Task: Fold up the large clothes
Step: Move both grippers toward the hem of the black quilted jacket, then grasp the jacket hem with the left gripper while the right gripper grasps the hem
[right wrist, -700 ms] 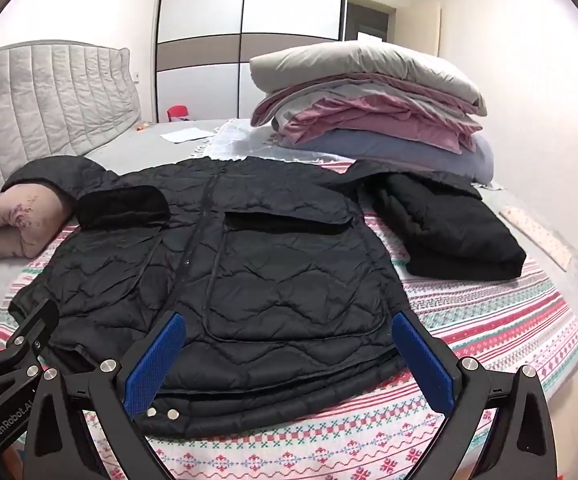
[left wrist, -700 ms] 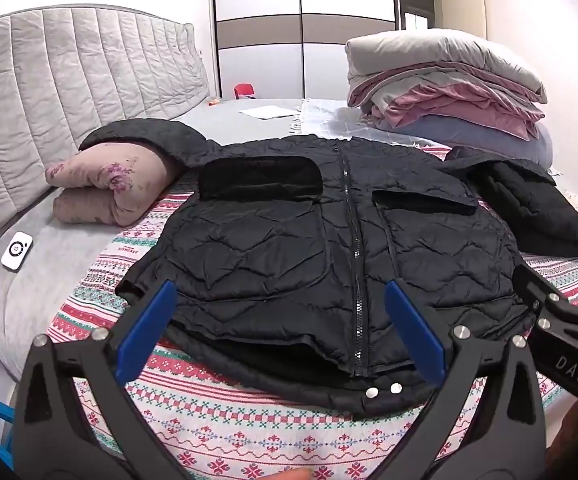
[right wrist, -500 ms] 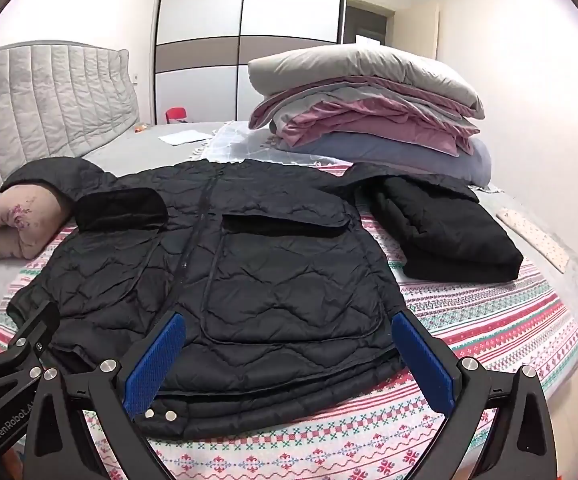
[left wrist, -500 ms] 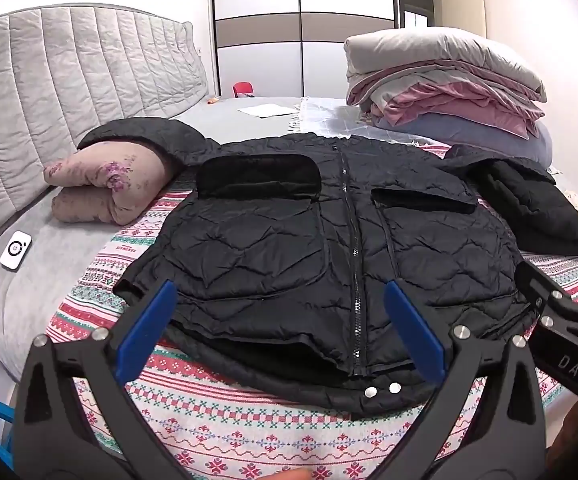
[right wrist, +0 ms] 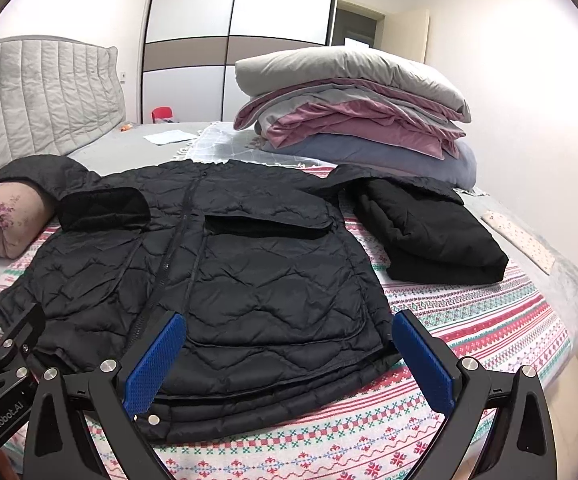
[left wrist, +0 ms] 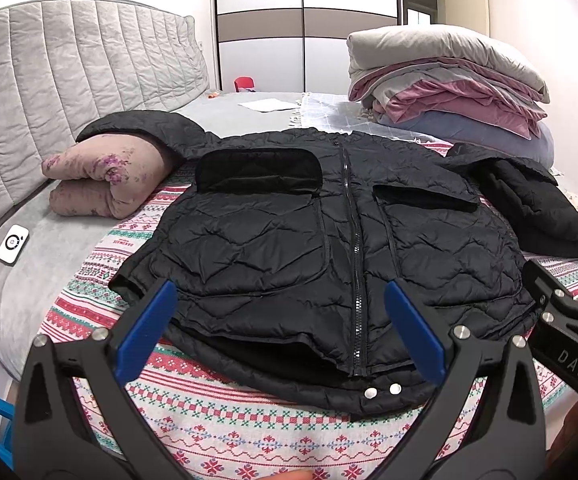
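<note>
Black quilted jacket [left wrist: 321, 248] lies spread flat and zipped on the patterned blanket [left wrist: 249, 432], its hem at the near edge of the bed [left wrist: 5, 300] in front of you, collar toward the far side. One sleeve drapes over the floral pink pillow [left wrist: 101, 176] near the headboard [left wrist: 69, 68]; the other rests on a folded black garment [right wrist: 429, 232] by the opposite edge. Your left gripper [left wrist: 277, 332] hovers level just above the hem, jaws wide apart, nothing between the blue pads [left wrist: 145, 332]. Your right gripper [right wrist: 289, 364] hangs beside it in the same pose over the hem's other half, jaws equally spread and not touching cloth. Behind the garment sits a stack of folded bedding [right wrist: 353, 112]. A small white remote [left wrist: 13, 244] lies at the headboard-side edge.
</note>
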The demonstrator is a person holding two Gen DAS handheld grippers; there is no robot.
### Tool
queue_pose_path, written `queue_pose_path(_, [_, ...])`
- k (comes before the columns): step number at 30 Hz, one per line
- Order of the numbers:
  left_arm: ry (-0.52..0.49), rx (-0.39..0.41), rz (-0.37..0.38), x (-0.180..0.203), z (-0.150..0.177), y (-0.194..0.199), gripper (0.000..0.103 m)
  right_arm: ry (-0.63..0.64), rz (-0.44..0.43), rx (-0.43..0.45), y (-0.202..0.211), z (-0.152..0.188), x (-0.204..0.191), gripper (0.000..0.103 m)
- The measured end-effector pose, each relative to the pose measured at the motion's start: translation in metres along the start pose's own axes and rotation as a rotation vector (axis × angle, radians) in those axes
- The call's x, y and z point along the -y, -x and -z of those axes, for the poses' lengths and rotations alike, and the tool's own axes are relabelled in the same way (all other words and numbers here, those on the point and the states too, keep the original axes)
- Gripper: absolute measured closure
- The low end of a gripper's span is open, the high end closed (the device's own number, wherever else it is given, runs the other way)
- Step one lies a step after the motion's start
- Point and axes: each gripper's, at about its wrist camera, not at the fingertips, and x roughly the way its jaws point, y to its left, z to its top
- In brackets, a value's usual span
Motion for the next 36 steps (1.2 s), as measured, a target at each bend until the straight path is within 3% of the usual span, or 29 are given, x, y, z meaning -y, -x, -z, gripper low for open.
queue_pose_path(8, [0.01,-0.01,0.0,-0.002,-0.001,-0.006,0.0,0.001,0.01,-0.005,-0.007,0.001,-0.001,0.0])
queue_pose_path(14, [0.076,-0.017,0.005,-0.028,-0.024,-0.004,0.0,-0.011,0.001,-0.06,-0.029,0.001,0.003,0.0])
queue_pose_path(18, [0.022,0.019,-0.057,-0.051,-0.057,0.015,0.0,-0.124,0.0,-0.132,-0.052,0.001,0.03,0.0])
queue_pose_path(22, [0.047,0.021,-0.039,-0.088,-0.078,0.017,0.0,-0.279,-0.026,-0.189,-0.071,0.005,0.061,0.0])
queue_pose_path(25, [0.033,-0.087,-0.06,-0.111,-0.077,-0.012,0.0,-0.364,-0.029,-0.252,-0.088,0.013,0.077,0.0])
queue_pose_path(31, [0.085,-0.338,-0.149,-0.154,-0.026,-0.101,0.0,-0.496,-0.019,-0.382,-0.123,0.032,0.096,0.0])
queue_pose_path(34, [0.118,-0.408,-0.156,-0.164,-0.005,-0.119,0.001,-0.555,0.005,-0.44,-0.138,0.041,0.105,0.0])
queue_pose_path(36, [0.152,-0.406,-0.132,-0.169,0.002,-0.123,0.008,-0.615,0.006,-0.462,-0.146,0.048,0.114,0.0])
